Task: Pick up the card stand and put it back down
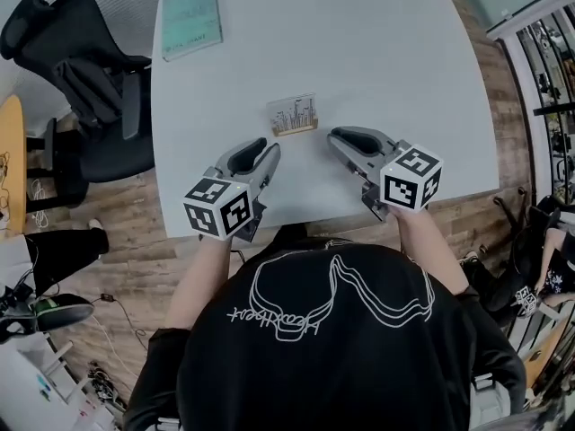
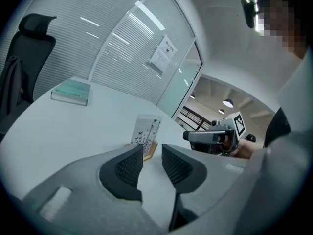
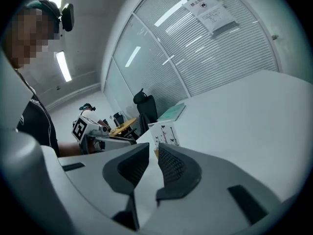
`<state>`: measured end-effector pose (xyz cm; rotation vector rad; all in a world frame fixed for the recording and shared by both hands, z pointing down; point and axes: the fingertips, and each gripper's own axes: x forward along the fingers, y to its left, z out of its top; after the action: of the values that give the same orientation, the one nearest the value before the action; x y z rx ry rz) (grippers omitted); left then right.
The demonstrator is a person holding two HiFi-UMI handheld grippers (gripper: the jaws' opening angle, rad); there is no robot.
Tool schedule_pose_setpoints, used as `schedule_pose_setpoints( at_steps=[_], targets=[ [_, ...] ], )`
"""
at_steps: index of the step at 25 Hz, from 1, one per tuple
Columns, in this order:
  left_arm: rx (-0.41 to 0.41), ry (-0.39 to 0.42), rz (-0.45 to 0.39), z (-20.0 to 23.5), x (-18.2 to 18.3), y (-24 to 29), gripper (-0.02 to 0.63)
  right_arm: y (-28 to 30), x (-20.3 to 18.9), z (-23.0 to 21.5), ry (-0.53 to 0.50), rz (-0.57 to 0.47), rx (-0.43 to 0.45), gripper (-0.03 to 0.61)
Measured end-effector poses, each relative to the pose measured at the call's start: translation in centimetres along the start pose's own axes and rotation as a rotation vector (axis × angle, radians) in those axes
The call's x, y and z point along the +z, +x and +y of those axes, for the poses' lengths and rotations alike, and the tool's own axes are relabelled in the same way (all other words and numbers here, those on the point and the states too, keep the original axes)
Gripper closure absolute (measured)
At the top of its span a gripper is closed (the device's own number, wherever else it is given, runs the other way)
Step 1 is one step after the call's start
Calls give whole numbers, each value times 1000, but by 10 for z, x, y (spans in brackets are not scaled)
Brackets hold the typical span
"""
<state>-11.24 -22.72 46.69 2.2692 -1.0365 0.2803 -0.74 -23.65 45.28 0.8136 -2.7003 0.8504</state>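
Observation:
The card stand [image 1: 292, 115], a small wooden base holding a white printed card, stands upright on the white table [image 1: 377, 52] just ahead of both grippers. My left gripper [image 1: 268, 147] lies low at its near left, and my right gripper [image 1: 334, 136] at its near right, neither touching it. In the left gripper view the jaws [image 2: 152, 156] stand apart with nothing between them, and the card stand [image 2: 145, 131] shows just beyond them. In the right gripper view the jaws [image 3: 153, 160] show a narrow gap, empty, with the card stand [image 3: 165, 133] behind it.
A teal book [image 1: 190, 21] lies at the table's far left corner. A black office chair [image 1: 85, 70] stands left of the table. The person's torso is at the table's near edge. Glass partitions with blinds stand behind the table.

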Motion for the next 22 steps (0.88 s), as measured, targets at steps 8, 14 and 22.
schedule_pose_setpoints(
  at_steps=[8, 14, 22],
  targets=[
    [-13, 10, 90, 34, -26, 29, 488, 31, -32, -38, -112, 103, -119, 480],
    [-33, 25, 127, 47, -29, 48, 472, 47, -51, -63, -165, 195, -184, 477],
    [-24, 33, 177, 59, -38, 59, 472, 65, -59, -68, -190, 222, -193, 472]
  ],
)
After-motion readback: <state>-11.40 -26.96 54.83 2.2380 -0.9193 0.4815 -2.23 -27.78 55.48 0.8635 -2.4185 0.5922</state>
